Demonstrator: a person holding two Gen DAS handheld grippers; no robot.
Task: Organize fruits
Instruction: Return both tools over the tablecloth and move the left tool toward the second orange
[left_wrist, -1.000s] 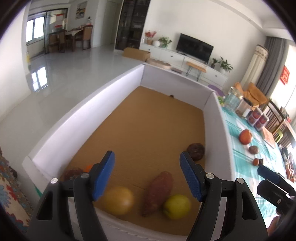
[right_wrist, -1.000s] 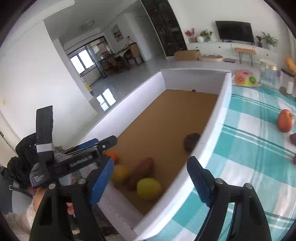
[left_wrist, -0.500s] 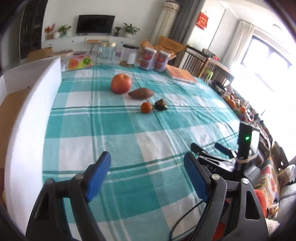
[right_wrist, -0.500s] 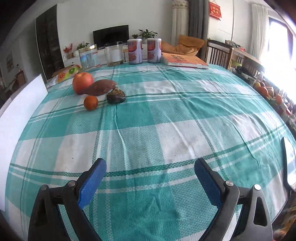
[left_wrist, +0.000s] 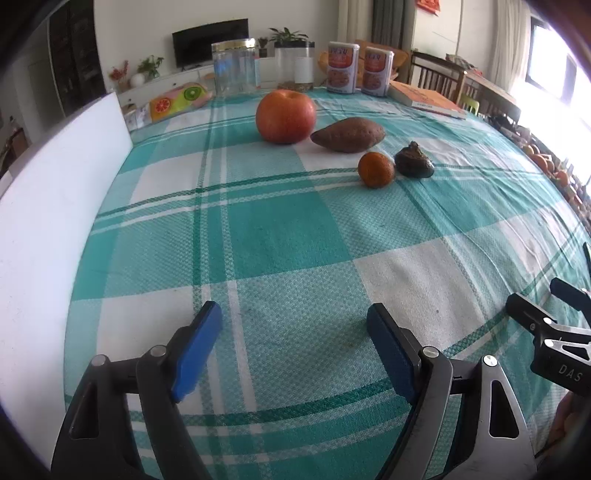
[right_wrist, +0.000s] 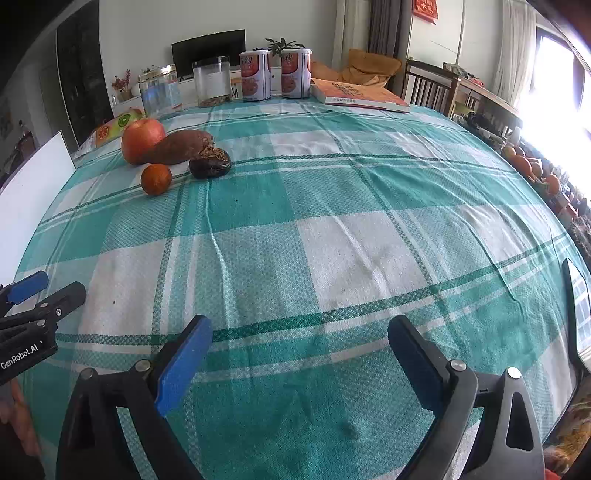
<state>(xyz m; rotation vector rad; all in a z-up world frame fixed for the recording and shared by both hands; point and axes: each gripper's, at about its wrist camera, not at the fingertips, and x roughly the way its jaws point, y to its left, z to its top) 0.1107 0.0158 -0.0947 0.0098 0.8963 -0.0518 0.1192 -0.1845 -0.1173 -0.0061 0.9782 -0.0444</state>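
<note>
Four items wait on the checked cloth: apple (left_wrist: 286, 116), sweet potato (left_wrist: 348, 134), tangerine (left_wrist: 375, 170), and a dark, possibly shrivelled fruit (left_wrist: 413, 161). Both the left gripper (left_wrist: 295, 332) and right gripper (right_wrist: 300, 338) hang spread and empty.

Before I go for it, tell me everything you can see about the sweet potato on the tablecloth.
The sweet potato is reddish-brown, spindle-shaped with tapered ends and dull, slightly rough skin. It looks whole and lies on its side on the checked tablecloth, beside the apple, close or just touching. The small orange and a dark wrinkled fruit sit nearer the camera, apart from it.
</note>
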